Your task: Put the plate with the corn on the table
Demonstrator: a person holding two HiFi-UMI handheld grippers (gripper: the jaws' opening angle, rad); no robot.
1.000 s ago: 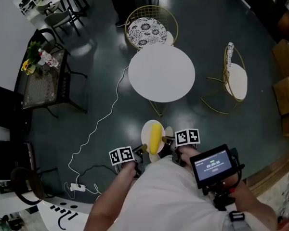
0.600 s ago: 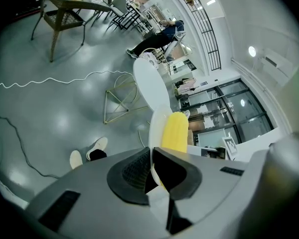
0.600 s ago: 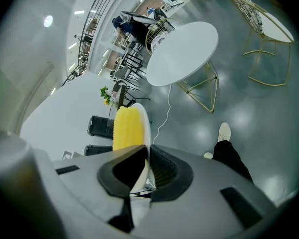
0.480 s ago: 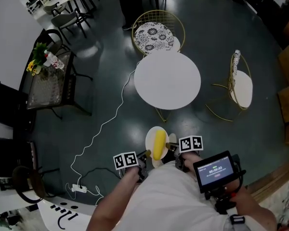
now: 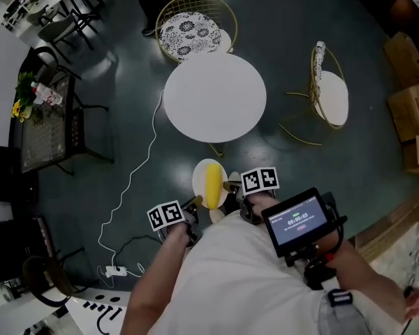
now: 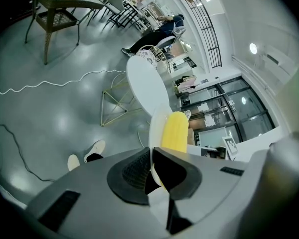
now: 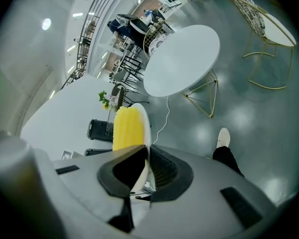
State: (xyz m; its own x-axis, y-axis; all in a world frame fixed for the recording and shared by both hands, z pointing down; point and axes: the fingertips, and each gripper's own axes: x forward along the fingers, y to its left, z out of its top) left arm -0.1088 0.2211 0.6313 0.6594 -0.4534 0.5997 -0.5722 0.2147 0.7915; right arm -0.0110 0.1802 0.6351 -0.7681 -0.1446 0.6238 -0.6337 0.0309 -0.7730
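Bearing corn [image 5: 213, 185], plate [image 5: 198, 179] hangs between left gripper [image 5: 197, 201] and right gripper [image 5: 228, 185].

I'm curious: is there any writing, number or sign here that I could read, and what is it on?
Small screen: a row of digits, too blurred to read.
Marker cubes: black-and-white patterns, no words.
White sheet on the floor: black strokes, unreadable.

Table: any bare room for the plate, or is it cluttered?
Table top is bare all over, from the edge by the patterned chair to the one facing the plate. Right chair stands apart. Clutter sits on the side table, far left.
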